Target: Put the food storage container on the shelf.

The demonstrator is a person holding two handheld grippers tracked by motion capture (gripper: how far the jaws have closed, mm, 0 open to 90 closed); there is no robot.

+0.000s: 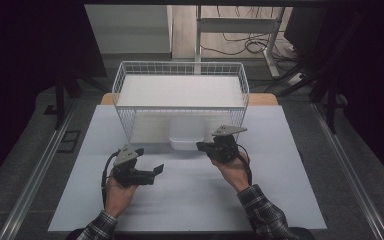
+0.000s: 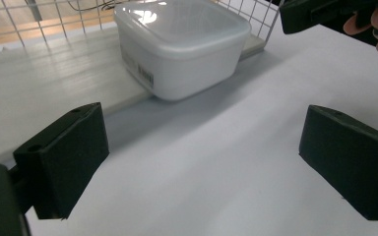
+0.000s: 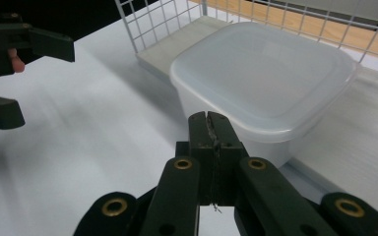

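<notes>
Here's the white lidded container (image 1: 186,136), sitting at the open front edge of the wire basket (image 1: 180,69), half on the basket's pale base board and half poking out over the white table (image 1: 190,195). The left gripper (image 1: 156,171) hovers low over the table with its jaws spread wide, nothing between them, aimed across at the tub from its near left. The right gripper (image 1: 200,145) is right up against the tub's front wall, jaws clenched together on nothing, tip just beside the plastic. This looks like the approach before a grab: the tub is not yet held. Next, I reckon, the open left jaws need to straddle the tub's side or rim squarely while the closed right tip steadies it.
</notes>
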